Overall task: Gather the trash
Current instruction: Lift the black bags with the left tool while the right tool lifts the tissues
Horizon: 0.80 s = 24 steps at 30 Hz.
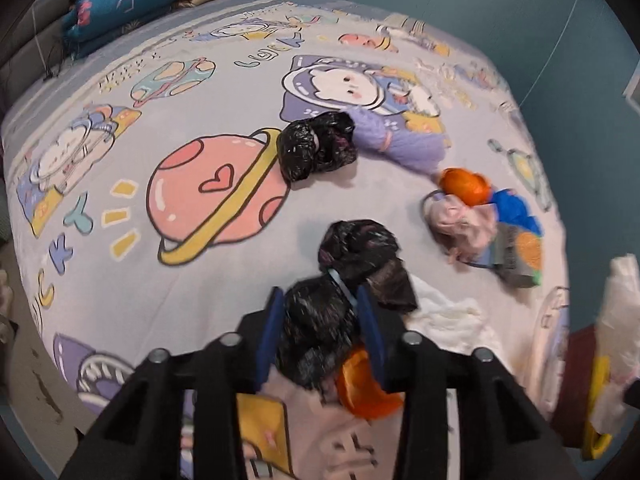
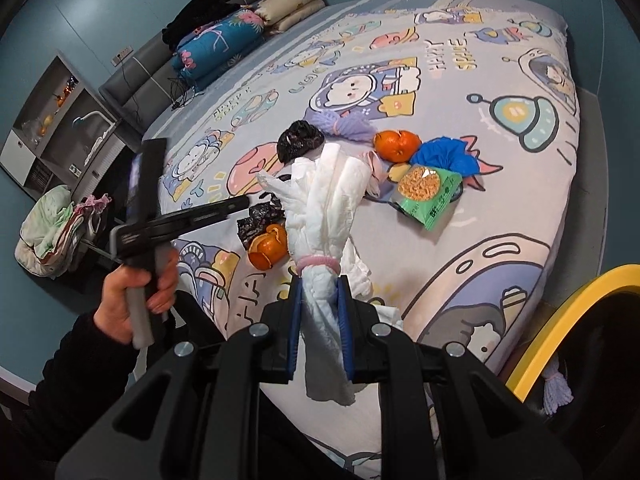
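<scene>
My left gripper (image 1: 320,300) is shut on a crumpled black plastic bag (image 1: 352,256) just above the bed. An orange peel (image 1: 366,386) lies under its fingers. My right gripper (image 2: 319,284) is shut on a white tissue bundle (image 2: 328,200) tied with a pink band, held up over the bed's near edge. On the sheet lie another black bag (image 1: 316,146), a purple bundle (image 2: 350,124), an orange peel (image 2: 396,145), a blue wad (image 2: 450,156), a green snack packet (image 2: 428,192) and a peel (image 2: 269,249) beside the left gripper.
The bed (image 2: 500,220) has a cartoon space sheet. Folded quilts and pillows (image 2: 224,40) lie at its head. A yellow-rimmed bin (image 2: 560,312) stands at the right, with a purple bundle inside. Shelves (image 2: 60,112) and a laundry pile (image 2: 56,228) stand left of the bed.
</scene>
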### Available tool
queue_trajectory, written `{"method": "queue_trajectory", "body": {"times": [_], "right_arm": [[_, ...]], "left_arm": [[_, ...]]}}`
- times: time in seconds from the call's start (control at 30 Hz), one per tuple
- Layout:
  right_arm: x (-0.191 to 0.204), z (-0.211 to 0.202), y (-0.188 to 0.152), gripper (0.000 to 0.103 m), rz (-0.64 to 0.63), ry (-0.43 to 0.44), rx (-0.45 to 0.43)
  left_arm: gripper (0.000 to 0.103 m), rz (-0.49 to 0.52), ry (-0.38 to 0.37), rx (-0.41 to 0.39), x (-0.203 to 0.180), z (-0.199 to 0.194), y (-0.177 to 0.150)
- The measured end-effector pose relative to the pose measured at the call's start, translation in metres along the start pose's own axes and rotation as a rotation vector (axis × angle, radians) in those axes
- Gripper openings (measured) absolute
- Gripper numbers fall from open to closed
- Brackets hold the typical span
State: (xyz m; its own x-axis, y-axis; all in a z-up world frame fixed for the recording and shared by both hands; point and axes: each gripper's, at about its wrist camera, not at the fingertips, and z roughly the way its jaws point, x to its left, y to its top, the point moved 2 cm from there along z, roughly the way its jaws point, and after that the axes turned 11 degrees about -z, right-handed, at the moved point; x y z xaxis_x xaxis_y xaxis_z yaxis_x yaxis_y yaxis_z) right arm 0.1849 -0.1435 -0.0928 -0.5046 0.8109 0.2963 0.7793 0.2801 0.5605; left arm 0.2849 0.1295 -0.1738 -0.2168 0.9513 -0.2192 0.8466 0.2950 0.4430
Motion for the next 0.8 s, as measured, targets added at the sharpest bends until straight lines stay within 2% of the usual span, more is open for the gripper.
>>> {"method": "queue_trajectory", "body": {"times": [0.2,0.33,0.37,0.43,0.5,0.57,0.6,0.63,0.7,0.8], "right_arm": [[-0.006,0.008,0.0,0.016,0.006,-0.004,0.02],[-0.008,0.013,-0.002,0.016,0.014,-0.005,0.031],[-0.009,0.014,-0.002,0.016,0.016,-0.005,0.033],[-0.008,0.015,-0.002,0.016,0.019,-0.005,0.033],[-0.008,0.015,-0.002,0.016,0.015,-0.005,0.031],[-0.007,0.015,-0.001,0.016,0.011,-0.007,0.03],[-0.006,0.016,-0.001,0.016,0.01,-0.007,0.029],[-0.006,0.015,-0.001,0.016,0.009,-0.007,0.028],[-0.004,0.014,-0.001,0.016,0.006,-0.01,0.026],[-0.003,0.009,0.0,0.016,0.005,-0.011,0.017]], "left_arm": [[0.039,0.053,0.05,0.056,-0.014,0.042,0.005],[0.041,0.041,0.039,0.065,-0.016,0.05,0.01],[0.043,0.047,0.041,0.067,-0.017,0.051,0.01],[0.064,0.069,0.059,0.072,-0.021,0.053,0.006],[0.067,0.075,0.071,0.085,-0.021,0.057,0.0],[0.064,0.067,0.052,0.097,-0.02,0.06,-0.003],[0.056,0.059,0.04,0.094,-0.019,0.059,-0.003],[0.044,0.054,0.019,0.098,-0.019,0.058,-0.002],[0.033,0.058,0.005,0.098,-0.023,0.054,-0.002],[0.022,0.089,0.014,0.077,-0.029,0.046,-0.004]]}}
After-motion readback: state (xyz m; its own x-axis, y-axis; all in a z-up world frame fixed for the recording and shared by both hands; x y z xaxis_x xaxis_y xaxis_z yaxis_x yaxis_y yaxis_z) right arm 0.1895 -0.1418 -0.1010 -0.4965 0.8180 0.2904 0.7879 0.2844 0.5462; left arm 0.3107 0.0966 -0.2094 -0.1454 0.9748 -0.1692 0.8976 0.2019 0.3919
